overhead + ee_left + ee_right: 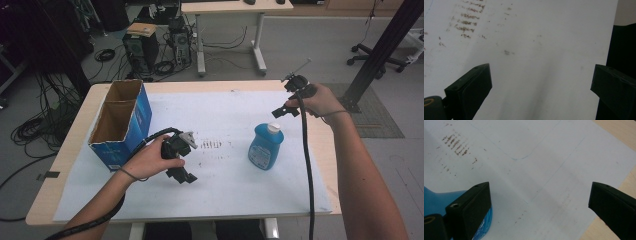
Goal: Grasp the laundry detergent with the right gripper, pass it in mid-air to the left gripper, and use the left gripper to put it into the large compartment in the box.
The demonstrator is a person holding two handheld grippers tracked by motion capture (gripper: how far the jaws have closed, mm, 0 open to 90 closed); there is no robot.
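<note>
on the white sheet (220, 180) covering the surface we see a blue bottle (265, 145), upright, just below the raised right tool (285, 111), whose jaws are spread with nothing between. left tool (184, 175), also spread and empty, sits well apart, beside an open blue box (142, 112). right gripper view cuts off the bottle behind one jaw.

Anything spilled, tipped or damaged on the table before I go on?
Nothing tipped or spilled: the blue bottle stands upright, capped, and the open cardboard box sits upright at the left. The only oddity is brownish smudge marks on the white sheet between them.
</note>
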